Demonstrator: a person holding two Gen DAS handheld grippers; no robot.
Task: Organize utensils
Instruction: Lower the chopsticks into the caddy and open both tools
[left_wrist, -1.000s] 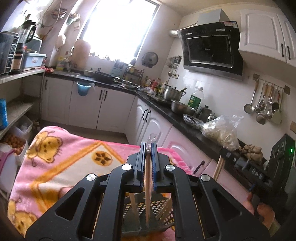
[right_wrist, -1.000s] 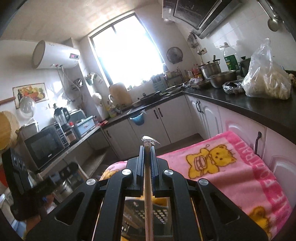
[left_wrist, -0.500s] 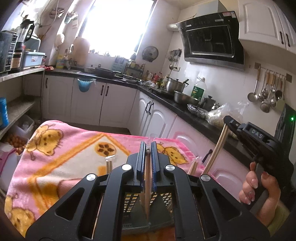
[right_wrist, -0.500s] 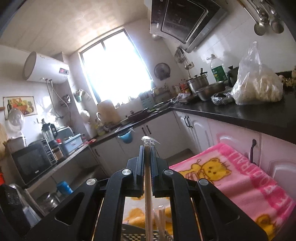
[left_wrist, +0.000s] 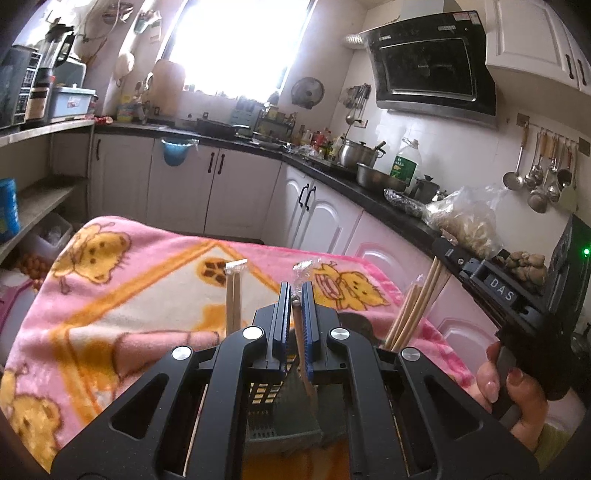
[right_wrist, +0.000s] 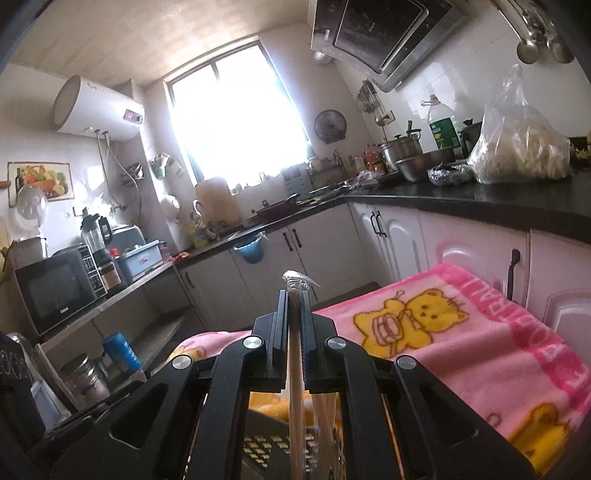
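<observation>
My left gripper (left_wrist: 294, 295) is shut on a wrapped pair of wooden chopsticks (left_wrist: 300, 350) that reaches down into a grey slotted utensil basket (left_wrist: 284, 413) below it. Another wrapped pair (left_wrist: 234, 295) stands in the basket to the left. My right gripper (right_wrist: 294, 295) is shut on a wrapped pair of chopsticks (right_wrist: 295, 387) over the same basket (right_wrist: 273, 448). In the left wrist view the right gripper (left_wrist: 443, 251) comes in from the right, holding its chopsticks (left_wrist: 417, 310) slanted down into the basket.
The basket sits on a table covered by a pink bear-print blanket (left_wrist: 122, 295). White cabinets under a black counter (left_wrist: 369, 192) run behind and to the right. A shelf with a microwave (right_wrist: 55, 291) stands to the left.
Both grippers have tilted up and lifted a little. The right gripper has come closer to the basket in the left wrist view, its chopsticks now lower in the basket.
</observation>
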